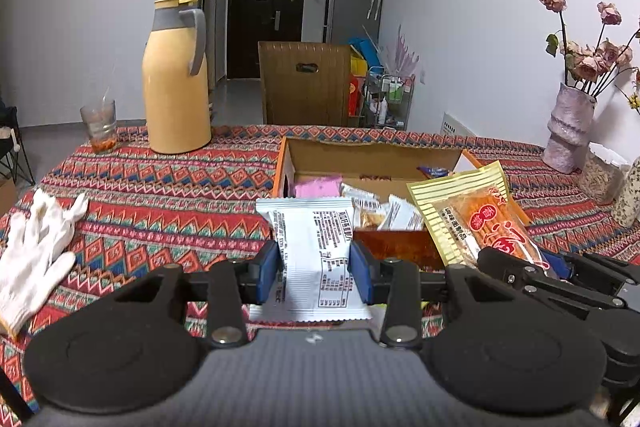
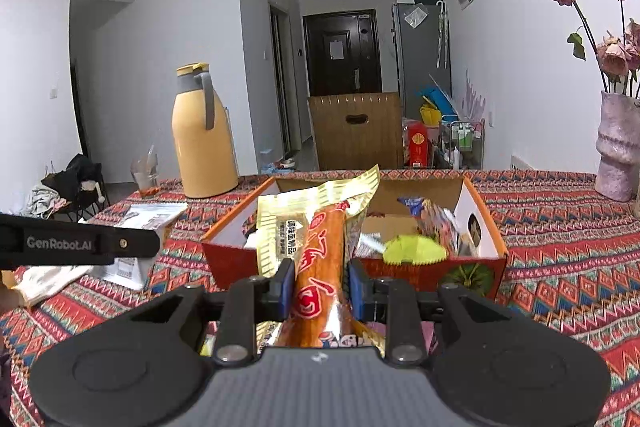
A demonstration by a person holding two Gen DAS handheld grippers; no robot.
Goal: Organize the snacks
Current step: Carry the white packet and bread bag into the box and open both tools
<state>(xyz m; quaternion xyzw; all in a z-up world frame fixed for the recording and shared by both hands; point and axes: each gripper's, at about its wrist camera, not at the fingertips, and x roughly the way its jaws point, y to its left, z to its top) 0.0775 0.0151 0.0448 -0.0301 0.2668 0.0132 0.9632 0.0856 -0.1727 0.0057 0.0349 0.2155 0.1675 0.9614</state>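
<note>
My left gripper (image 1: 314,277) is shut on a white snack packet (image 1: 316,251) with black print, held up in front of the open cardboard box (image 1: 372,155). My right gripper (image 2: 318,287) is shut on a yellow-and-orange snack packet (image 2: 320,251), also raised just short of the box (image 2: 486,227). In the left wrist view that same packet (image 1: 476,215) and the right gripper (image 1: 520,263) appear at the right. The box holds several small packets, among them a pink one (image 1: 318,187) and a yellow-green one (image 2: 414,249).
A yellow thermos jug (image 1: 176,79) and a used glass (image 1: 100,125) stand at the table's far left. White gloves (image 1: 36,247) lie on the patterned cloth at left. A vase of dried roses (image 1: 570,127) stands at the far right. A wooden chair (image 1: 306,83) is behind the table.
</note>
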